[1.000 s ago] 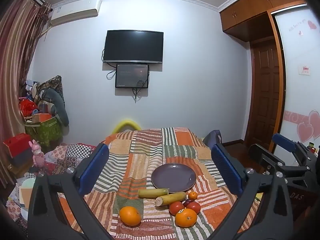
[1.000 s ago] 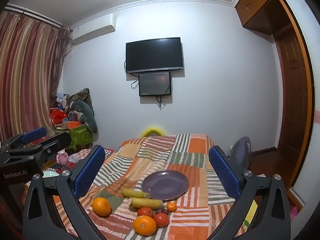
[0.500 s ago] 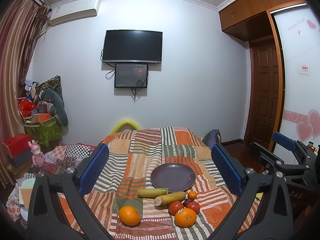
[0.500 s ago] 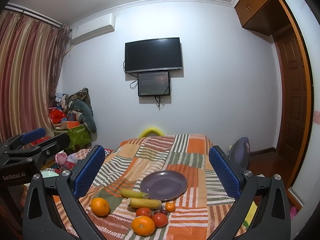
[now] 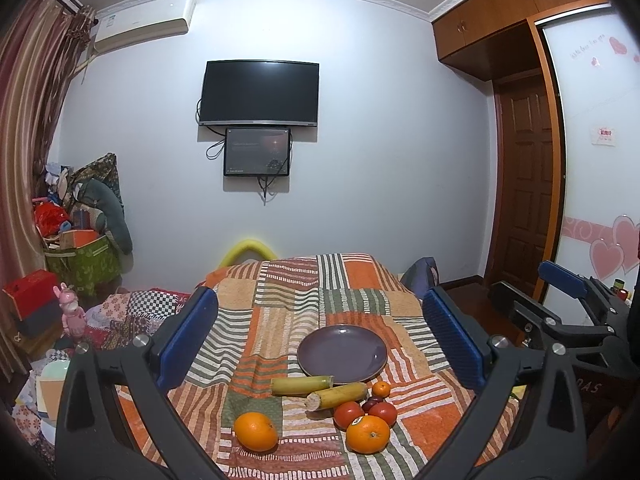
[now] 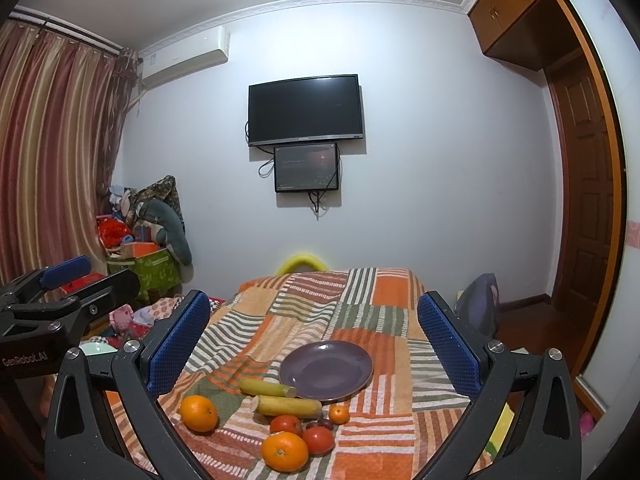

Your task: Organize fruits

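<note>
An empty purple plate (image 5: 342, 354) (image 6: 326, 370) lies on a striped patchwork cloth (image 5: 280, 300). In front of it lie two yellow-green cane pieces (image 5: 302, 385) (image 6: 286, 406), a small tangerine (image 5: 381, 389) (image 6: 339, 414), two red tomatoes (image 5: 348, 415) (image 6: 318, 440), a dark plum (image 5: 372, 402), and two oranges (image 5: 256, 431) (image 5: 367, 435) (image 6: 199, 413) (image 6: 285, 451). My left gripper (image 5: 320, 340) and right gripper (image 6: 314, 340) both hover open above the table, holding nothing. Each shows at the edge of the other's view.
A wall with a TV (image 5: 259, 93) stands behind the table. Clutter, a green box (image 5: 82, 262) and curtains (image 6: 52, 168) fill the left side. A wooden door (image 5: 526, 184) and a wardrobe are on the right. A bag (image 6: 478, 308) sits past the table's right edge.
Both views have shifted very slightly; the fruits and plate stay where they were and both grippers remain open.
</note>
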Available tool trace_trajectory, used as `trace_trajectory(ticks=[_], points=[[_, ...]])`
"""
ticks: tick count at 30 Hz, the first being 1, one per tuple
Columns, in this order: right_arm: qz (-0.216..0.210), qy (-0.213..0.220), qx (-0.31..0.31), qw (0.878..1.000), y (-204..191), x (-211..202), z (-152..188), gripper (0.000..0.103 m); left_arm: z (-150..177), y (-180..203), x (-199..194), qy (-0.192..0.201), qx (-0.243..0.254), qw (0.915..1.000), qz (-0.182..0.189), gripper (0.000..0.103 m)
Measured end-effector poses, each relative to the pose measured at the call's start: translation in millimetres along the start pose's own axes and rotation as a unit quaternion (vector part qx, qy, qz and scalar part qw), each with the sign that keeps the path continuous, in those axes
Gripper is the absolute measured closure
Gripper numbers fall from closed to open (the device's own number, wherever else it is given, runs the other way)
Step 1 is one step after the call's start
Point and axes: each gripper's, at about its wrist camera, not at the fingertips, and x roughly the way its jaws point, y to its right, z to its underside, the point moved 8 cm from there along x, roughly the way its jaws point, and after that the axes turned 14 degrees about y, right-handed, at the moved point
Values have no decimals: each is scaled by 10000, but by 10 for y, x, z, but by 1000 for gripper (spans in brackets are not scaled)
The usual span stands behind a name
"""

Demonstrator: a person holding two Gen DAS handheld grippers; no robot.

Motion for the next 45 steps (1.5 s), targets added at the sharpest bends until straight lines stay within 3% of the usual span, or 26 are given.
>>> trace_trajectory(ticks=[40,43,45], points=[[4,-129,4,9999,22,33,54,0,38,-54,25,-42,-59,9999,80,0],[-35,-219,-18,9998,15,72,120,7,70,-89,58,-130,-127,9997,143,0],[-71,-314,22,9995,32,96,181,15,97,-139,87,-169,-155,9997,94,5]])
